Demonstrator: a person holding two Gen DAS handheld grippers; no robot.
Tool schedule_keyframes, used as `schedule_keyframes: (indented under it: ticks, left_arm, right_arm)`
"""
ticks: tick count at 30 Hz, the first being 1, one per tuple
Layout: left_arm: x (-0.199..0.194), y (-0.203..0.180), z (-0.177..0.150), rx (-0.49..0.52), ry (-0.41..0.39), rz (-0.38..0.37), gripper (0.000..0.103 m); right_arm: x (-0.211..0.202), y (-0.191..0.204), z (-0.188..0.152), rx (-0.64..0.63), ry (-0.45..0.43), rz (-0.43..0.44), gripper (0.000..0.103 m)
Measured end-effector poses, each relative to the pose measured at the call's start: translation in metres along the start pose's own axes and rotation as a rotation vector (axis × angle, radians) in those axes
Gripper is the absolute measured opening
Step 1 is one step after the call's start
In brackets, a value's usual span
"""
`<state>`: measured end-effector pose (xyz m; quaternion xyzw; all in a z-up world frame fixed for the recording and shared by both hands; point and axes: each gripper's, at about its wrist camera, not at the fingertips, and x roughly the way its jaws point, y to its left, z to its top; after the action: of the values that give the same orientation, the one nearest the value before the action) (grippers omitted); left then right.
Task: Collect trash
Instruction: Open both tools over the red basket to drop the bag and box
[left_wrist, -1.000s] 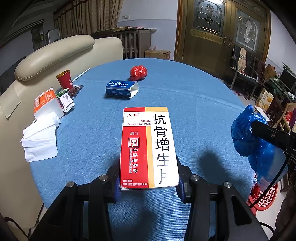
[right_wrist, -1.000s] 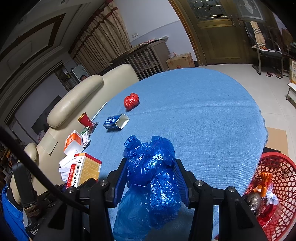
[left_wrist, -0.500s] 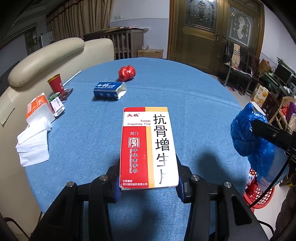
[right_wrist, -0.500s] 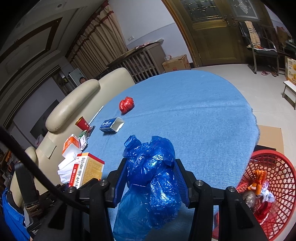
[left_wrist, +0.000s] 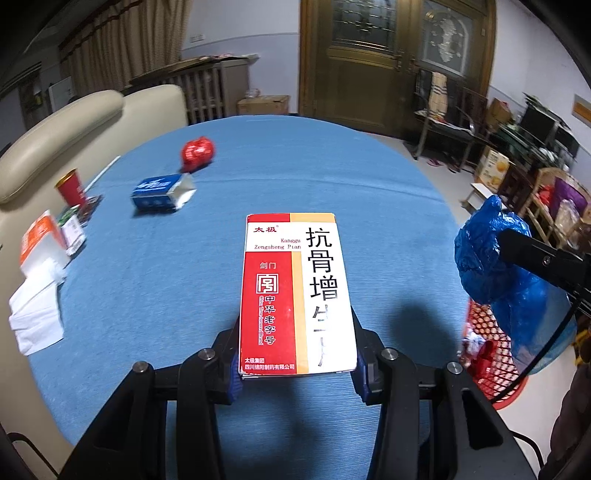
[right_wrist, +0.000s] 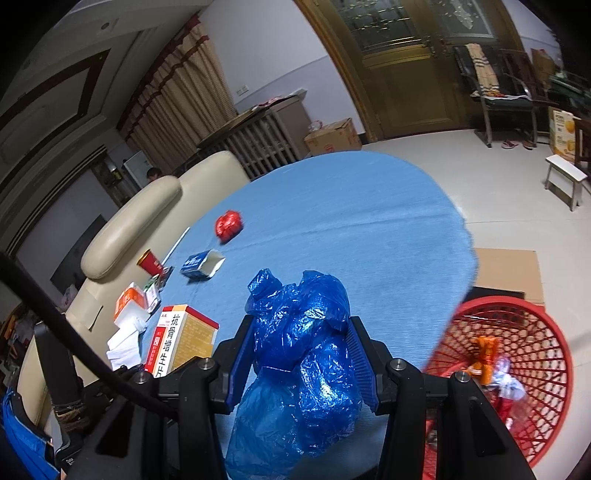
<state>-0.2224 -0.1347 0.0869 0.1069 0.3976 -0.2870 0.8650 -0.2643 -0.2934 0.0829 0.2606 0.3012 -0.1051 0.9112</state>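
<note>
My left gripper (left_wrist: 295, 365) is shut on a red, yellow and white medicine box (left_wrist: 295, 291), held flat above the blue tablecloth (left_wrist: 332, 177). The same medicine box (right_wrist: 177, 338) shows at the lower left of the right wrist view. My right gripper (right_wrist: 301, 354) is shut on a crumpled blue plastic bag (right_wrist: 303, 354) that hangs down between its fingers; that blue bag (left_wrist: 491, 266) appears at the right edge of the left wrist view. A red mesh basket (right_wrist: 524, 332) stands on the floor at the table's right side, with some wrappers in it.
On the cloth lie a blue carton (left_wrist: 162, 192), a crumpled red wrapper (left_wrist: 197, 153), a red cup (left_wrist: 72, 186), an orange and white pack (left_wrist: 40, 236) and white tissues (left_wrist: 37, 314). A cream sofa (right_wrist: 140, 218) borders the table's left side. Cardboard (right_wrist: 509, 273) lies on the floor.
Both grippers have shifted sideways toward the table's right edge with their loads; the items on the cloth slid left in both views and more of the red basket shows. Grips are unchanged.
</note>
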Motion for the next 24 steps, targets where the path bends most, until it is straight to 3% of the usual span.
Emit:
schedule_keyframes:
  ticks: [13, 24]
  left_arm:
    - [0.011, -0.085, 0.015, 0.161, 0.014, -0.128, 0.048]
    - [0.028, -0.17, 0.014, 0.313, 0.062, -0.247, 0.048]
  right_arm:
    - [-0.052, -0.102, 0.002, 0.126, -0.054, -0.171, 0.052]
    - [-0.075, -0.168, -0.01, 0.204, -0.027, -0.258, 0.052]
